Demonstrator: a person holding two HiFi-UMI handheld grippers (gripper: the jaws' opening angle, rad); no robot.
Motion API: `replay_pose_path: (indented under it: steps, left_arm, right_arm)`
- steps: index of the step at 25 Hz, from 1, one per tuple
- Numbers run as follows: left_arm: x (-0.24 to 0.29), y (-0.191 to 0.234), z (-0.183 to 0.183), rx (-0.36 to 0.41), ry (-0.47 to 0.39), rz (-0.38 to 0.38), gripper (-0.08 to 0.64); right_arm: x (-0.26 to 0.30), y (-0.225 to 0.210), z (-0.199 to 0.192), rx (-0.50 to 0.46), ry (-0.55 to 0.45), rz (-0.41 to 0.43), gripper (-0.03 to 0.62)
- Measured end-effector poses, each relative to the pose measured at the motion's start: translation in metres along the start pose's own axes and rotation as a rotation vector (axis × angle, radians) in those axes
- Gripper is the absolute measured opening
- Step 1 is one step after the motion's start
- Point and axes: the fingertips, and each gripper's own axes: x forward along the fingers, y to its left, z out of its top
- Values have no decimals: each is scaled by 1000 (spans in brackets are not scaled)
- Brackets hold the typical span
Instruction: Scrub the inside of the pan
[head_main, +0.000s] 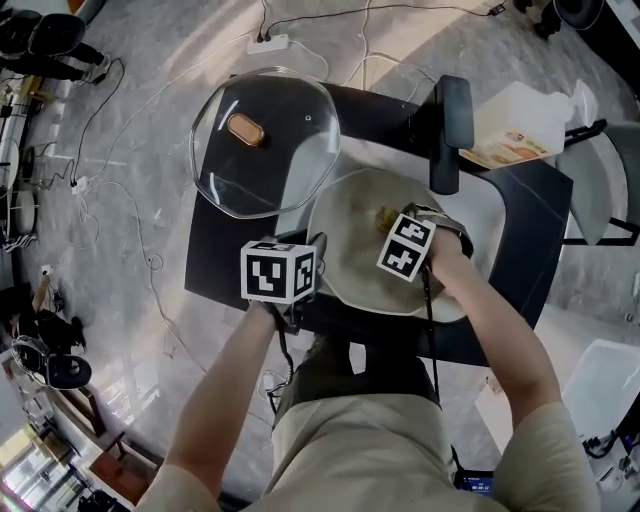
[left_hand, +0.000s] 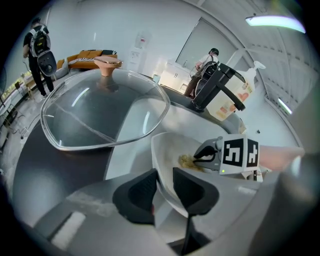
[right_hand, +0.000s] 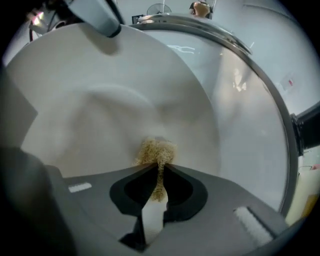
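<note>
1. Nearest are the person's two hand-held grippers. The left gripper (left_hand: 162, 186) sits at the near-left rim of the round white-lined pan (head_main: 345, 240). Its black fingers (left_hand: 137, 192) stand narrow, one outside the wall and one inside, apparently bearing on the rim.
2. The right gripper (right_hand: 159, 172) points down into the pan. Its fingers (right_hand: 182, 190) are closed on a small beige fibrous scrubbing wad (right_hand: 156, 150), which touches the pan floor near the middle.
3. The pan stands on the black desk (head_main: 215, 260), with its long black handle (head_main: 450, 130) pointing to the far side.
4. To scrub well, I judge the left grip should pin the rim firmly so the pan cannot spin or slide.
5. The wad should press flat and travel in overlapping circles from the middle out to the wall. The grip on it should stay tight, or it may slip out of the fingers.
6. The clear domed glass lid (head_main: 290, 160) with a copper-coloured knob (head_main: 245, 130) lies just left of the pan, so sweeps should stay inside the rim.
7. Count: two grippers, one pan, one wad, one lid, and one white plastic jug (head_main: 520, 125) at the far right.
</note>
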Motion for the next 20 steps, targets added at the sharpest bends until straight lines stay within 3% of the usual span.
replay_pose_path:
  steps: [5,10,13,17,20]
  left_arm:
    - [2,-2,3,18,3,6,115]
    - [0,-7,3,25,6,-1,115]
    - [-3,-6,5,19,2,1,115]
    - [-2,-5,0,0,5,10,114]
    - [-1,-6,1,3,0,15,114]
  right_arm:
    - [-30,40,-33,20,70,214,43]
    - [-78,99,-19,56,-32,460,40]
    - [-93,117,6,78,-119,511,40]
    - [-99,120,47,194,-249,580,38]
    - [-95,113,70,230,-302,580,40]
